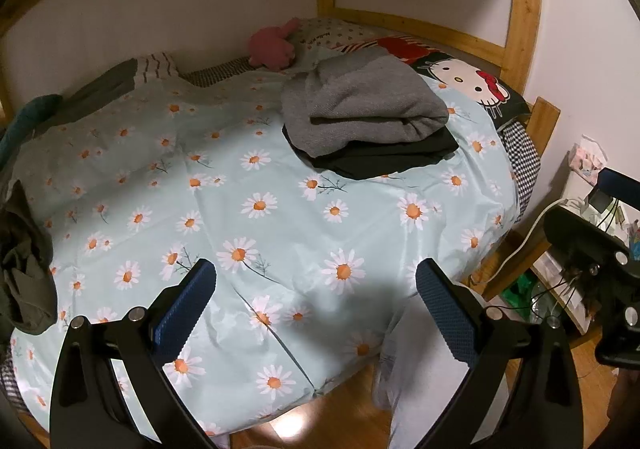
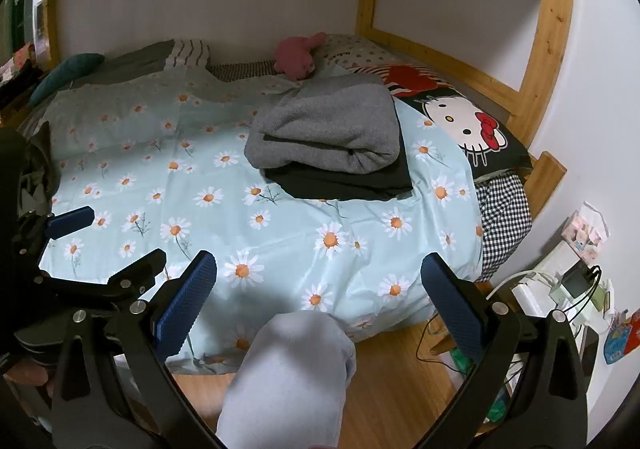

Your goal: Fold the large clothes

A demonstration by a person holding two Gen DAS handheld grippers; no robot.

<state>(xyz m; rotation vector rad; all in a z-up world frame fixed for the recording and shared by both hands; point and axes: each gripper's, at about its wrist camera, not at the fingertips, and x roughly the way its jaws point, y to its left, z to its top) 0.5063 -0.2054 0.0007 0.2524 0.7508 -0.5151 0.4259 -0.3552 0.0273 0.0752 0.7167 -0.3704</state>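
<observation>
A folded grey knit garment (image 1: 360, 109) lies on top of a folded dark garment (image 1: 384, 161) at the far right of the bed; the stack also shows in the right wrist view (image 2: 332, 129). An unfolded olive-grey garment (image 1: 24, 269) is bunched at the bed's left edge. My left gripper (image 1: 316, 309) is open and empty above the near side of the daisy bedspread (image 1: 240, 209). My right gripper (image 2: 318, 301) is open and empty, above the bed's near edge. The left gripper shows at the left of the right wrist view (image 2: 104, 241).
A Hello Kitty pillow (image 2: 464, 121) and a pink plush toy (image 2: 296, 57) lie at the head. The wooden bed frame (image 2: 552, 49) surrounds the bed. A person's knee in light trousers (image 2: 292, 369) is near. A side table with chargers and cables (image 2: 568, 281) stands right.
</observation>
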